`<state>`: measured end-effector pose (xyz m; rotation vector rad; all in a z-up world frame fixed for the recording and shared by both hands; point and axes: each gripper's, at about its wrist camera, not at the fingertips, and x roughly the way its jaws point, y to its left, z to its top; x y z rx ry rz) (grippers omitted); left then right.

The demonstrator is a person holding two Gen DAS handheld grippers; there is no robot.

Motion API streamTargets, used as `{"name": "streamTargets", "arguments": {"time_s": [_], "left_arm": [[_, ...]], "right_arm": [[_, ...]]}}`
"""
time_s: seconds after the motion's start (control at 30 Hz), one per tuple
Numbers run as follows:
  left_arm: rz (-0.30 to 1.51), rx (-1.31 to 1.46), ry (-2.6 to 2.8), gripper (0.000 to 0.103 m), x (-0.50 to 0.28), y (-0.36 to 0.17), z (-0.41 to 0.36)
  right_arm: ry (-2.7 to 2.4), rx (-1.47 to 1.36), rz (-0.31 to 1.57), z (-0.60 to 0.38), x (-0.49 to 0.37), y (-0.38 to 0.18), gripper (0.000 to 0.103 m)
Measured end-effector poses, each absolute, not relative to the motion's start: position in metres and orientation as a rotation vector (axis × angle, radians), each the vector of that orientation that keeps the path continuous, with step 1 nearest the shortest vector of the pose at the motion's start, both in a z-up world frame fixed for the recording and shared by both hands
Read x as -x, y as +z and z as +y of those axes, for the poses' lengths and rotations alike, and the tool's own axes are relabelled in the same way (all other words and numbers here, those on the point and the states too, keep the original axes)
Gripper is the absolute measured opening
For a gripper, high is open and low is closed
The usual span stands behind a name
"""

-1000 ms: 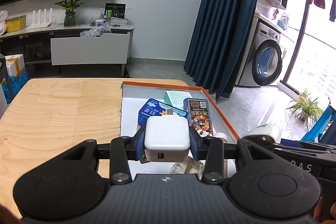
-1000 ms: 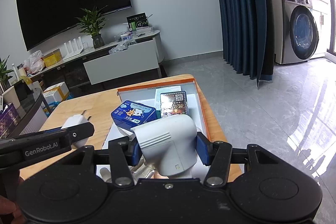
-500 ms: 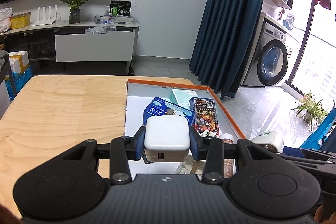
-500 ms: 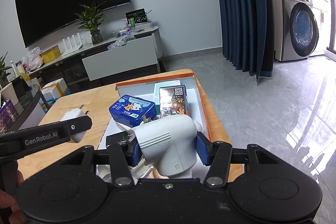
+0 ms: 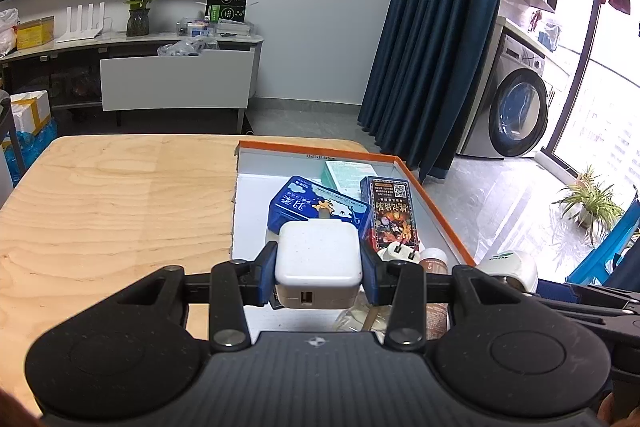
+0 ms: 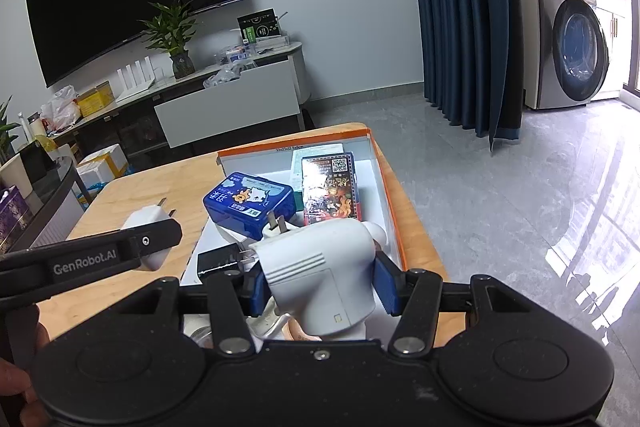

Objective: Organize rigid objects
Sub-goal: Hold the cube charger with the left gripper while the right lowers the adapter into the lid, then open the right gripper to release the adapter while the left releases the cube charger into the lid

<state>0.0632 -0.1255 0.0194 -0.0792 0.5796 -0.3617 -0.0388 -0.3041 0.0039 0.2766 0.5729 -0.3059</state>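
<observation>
White charger (image 5: 318, 259) clamped in left gripper (image 5: 319, 273); white adapter (image 6: 320, 275) clamped in right gripper (image 6: 322, 285), above orange-rimmed box (image 5: 438, 211)

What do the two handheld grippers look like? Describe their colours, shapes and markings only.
Both are matte black plastic. The left gripper and right gripper each have a wide body with two round raised discs, angular black linkage arms with silver pivot bolts, and blue pads on the fingers. In the right wrist view, the left gripper's side bears white "GenRobot.AI" lettering. No cables or sleeves show.
</observation>
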Motion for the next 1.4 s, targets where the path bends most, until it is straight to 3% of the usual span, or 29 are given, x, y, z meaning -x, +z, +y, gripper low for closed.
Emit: {"name": "streamTargets", "arguments": {"time_s": [0.93,1.1,1.17,1.4], "left_arm": [[0.600,0.078,-0.366,0.042,-0.071,0.017,-0.127],[0.608,0.077,-0.368,0.042,-0.075,0.015,-0.128],[0.611,0.076,-0.368,0.042,-0.076,0.014,-0.128],[0.629,0.079,-0.373,0.042,-0.080,0.009,-0.130]], "right_arm": [[-0.308,-0.286,0.590,-0.307,0.032,-0.006,0.064],[-0.311,-0.274,0.587,-0.307,0.031,-0.007,0.070],[-0.303,-0.285,0.568,-0.309,0.033,-0.005,0.077],[-0.324,-0.317,0.533,-0.316,0.040,-0.001,0.078]]}}
